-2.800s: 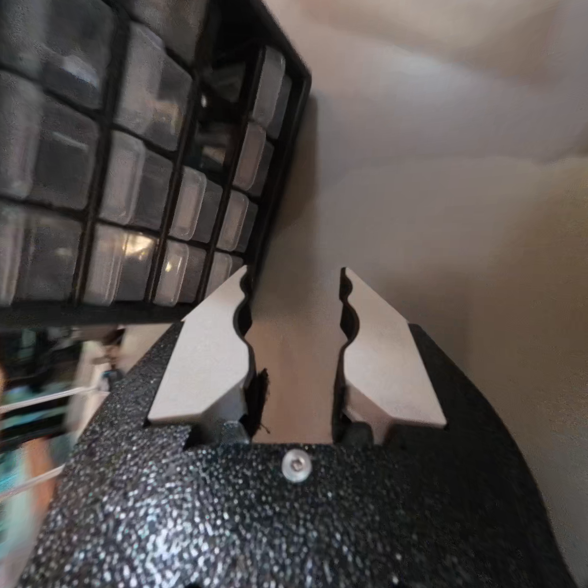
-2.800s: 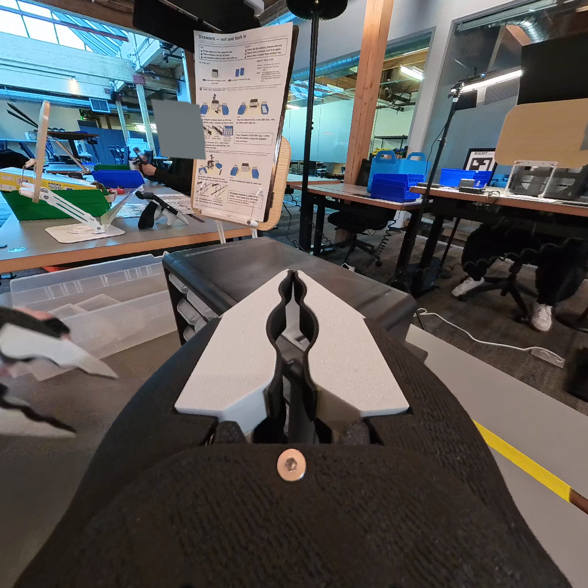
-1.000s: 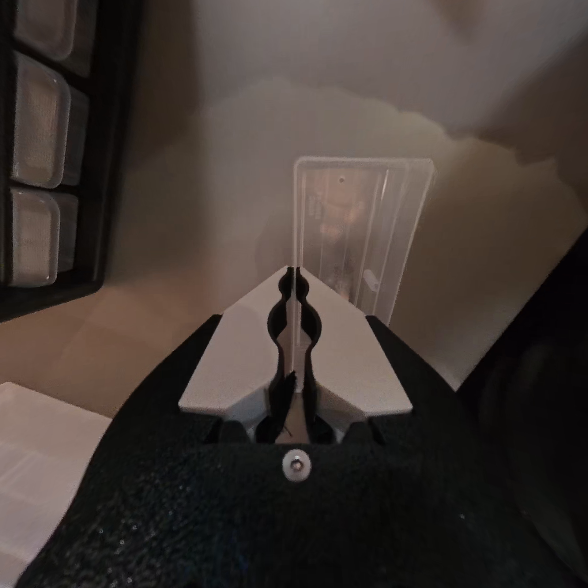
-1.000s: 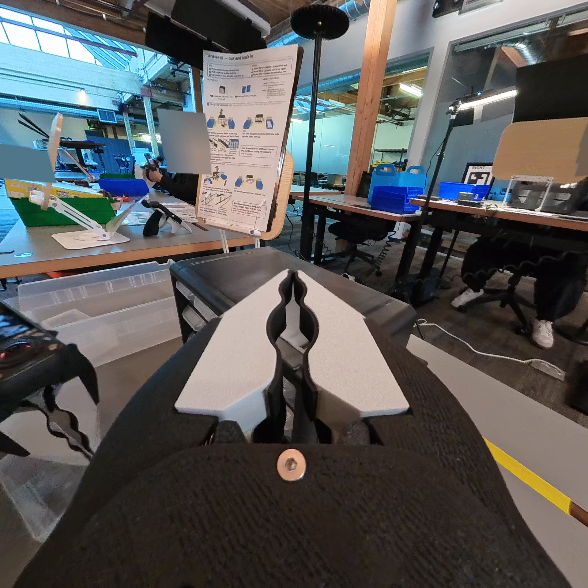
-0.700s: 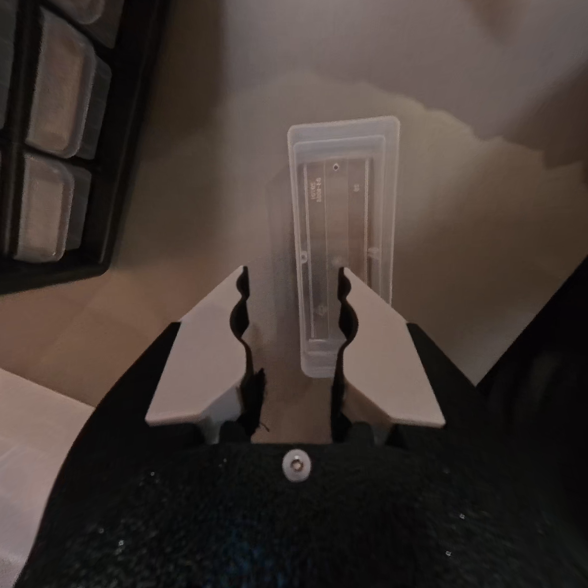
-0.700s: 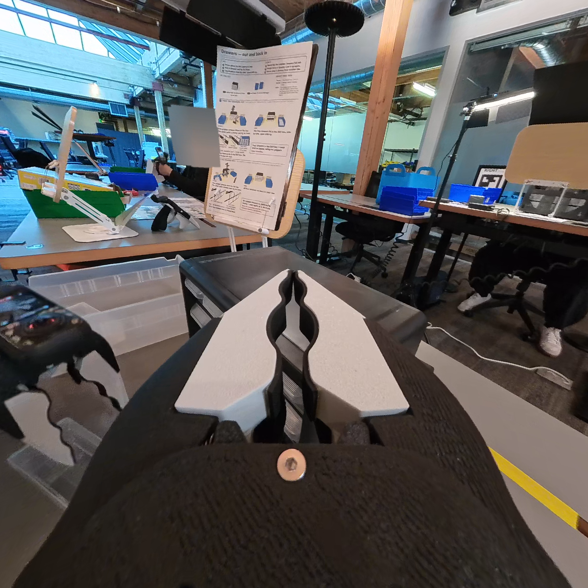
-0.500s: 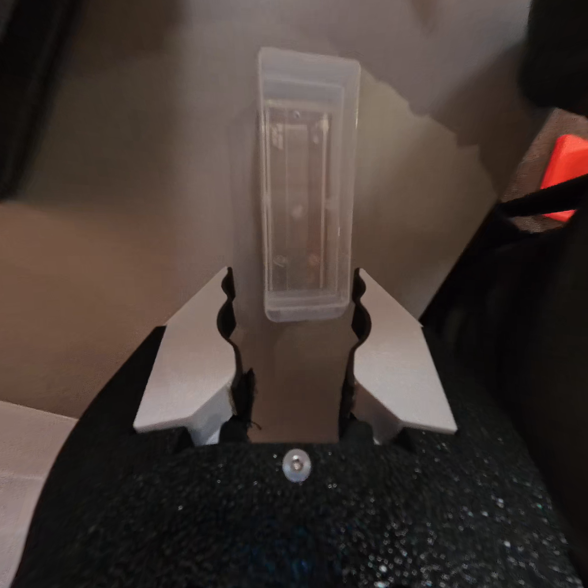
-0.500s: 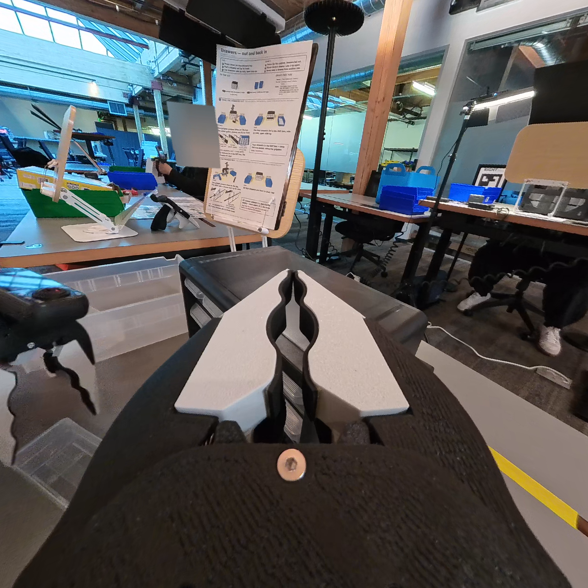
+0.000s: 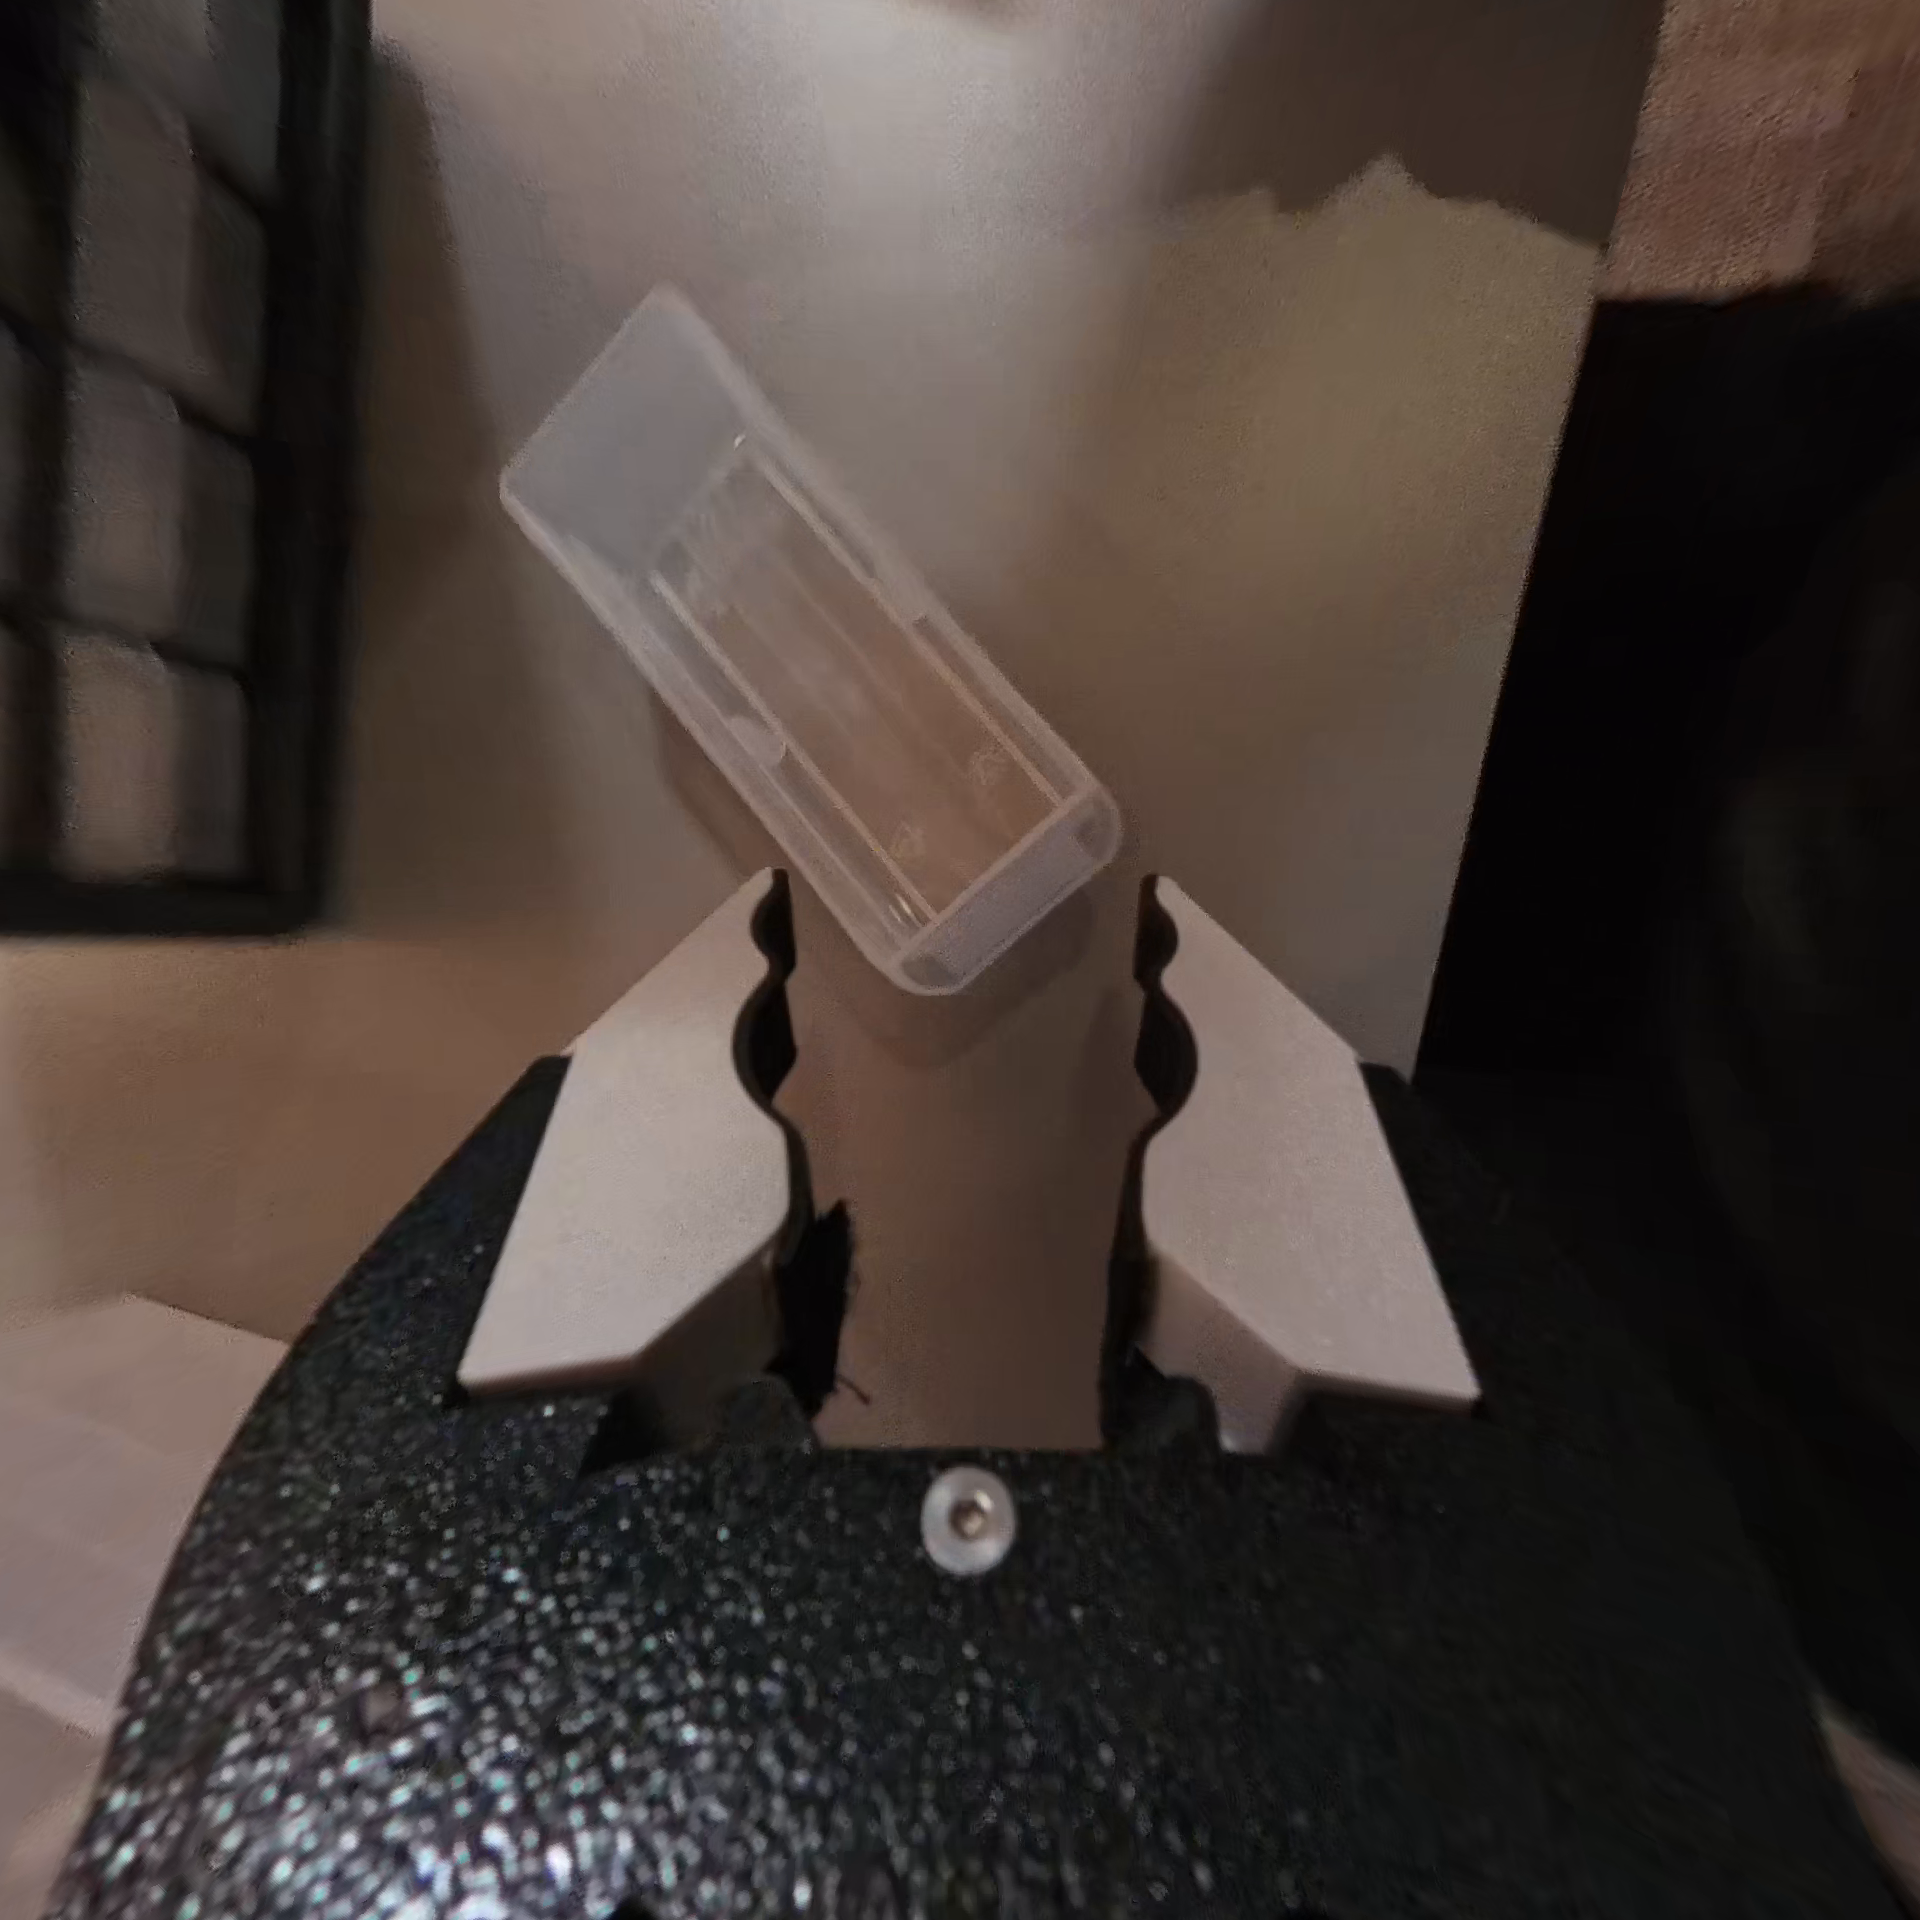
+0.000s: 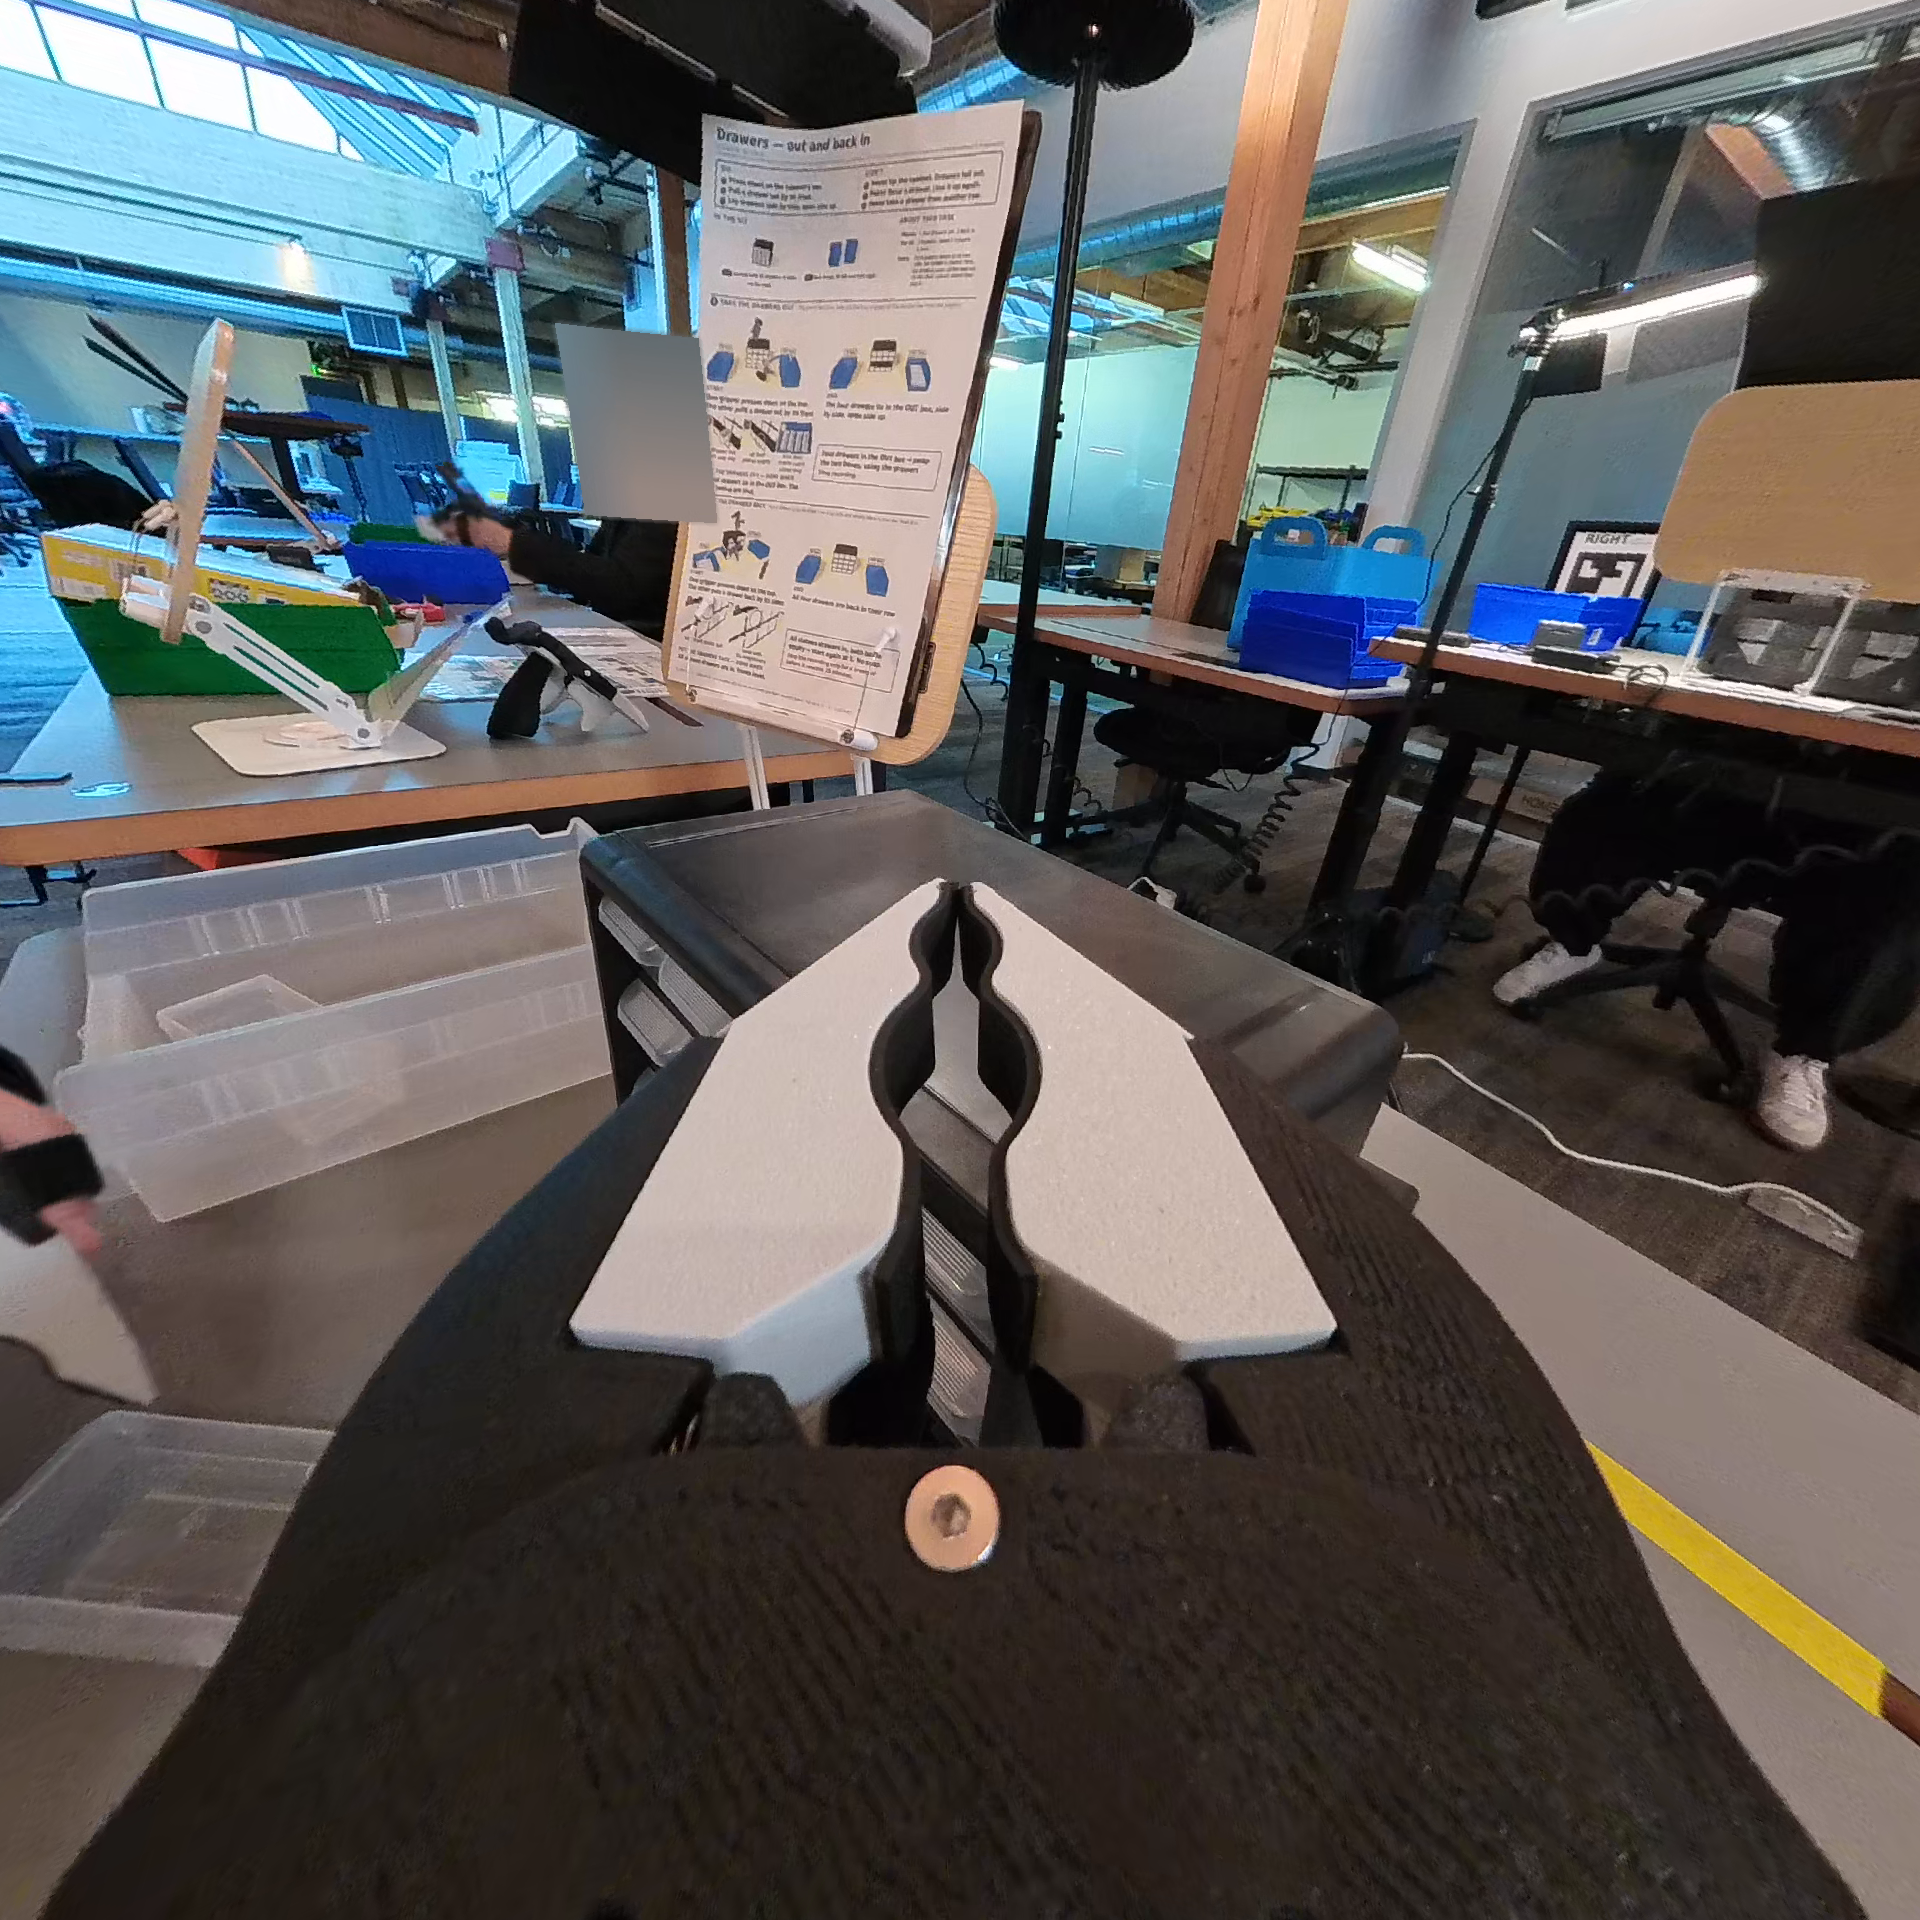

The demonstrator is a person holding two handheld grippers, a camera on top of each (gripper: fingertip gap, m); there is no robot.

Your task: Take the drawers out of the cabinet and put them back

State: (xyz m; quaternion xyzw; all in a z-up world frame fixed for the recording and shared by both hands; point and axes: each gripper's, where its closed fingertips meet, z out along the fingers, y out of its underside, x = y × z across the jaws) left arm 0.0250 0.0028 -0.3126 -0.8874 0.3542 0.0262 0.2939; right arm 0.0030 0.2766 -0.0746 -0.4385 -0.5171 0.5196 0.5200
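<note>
The left wrist camera is looking down closely at the table [image 9: 1226,499]; the right is facing outward over the cabinet [image 10: 935,883] (both are catching it).

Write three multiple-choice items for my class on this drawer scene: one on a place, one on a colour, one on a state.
1. Where does the clear drawer lie?
A. On the tabletop ahead of the left gripper
B. Inside the cabinet
C. Between the right gripper's jaws

2. What colour is the cabinet's frame?
A. Blue
B. Black
C. White

3. How do the jaws of the right gripper stand?
A. Wide apart
B. Clamped on a drawer
C. Closed together, empty

Answers: 1 A, the drawer rests slanted on the tabletop just beyond the open jaws. 2 B, its top and frame look black. 3 C, the tips meet with nothing between them.
</note>
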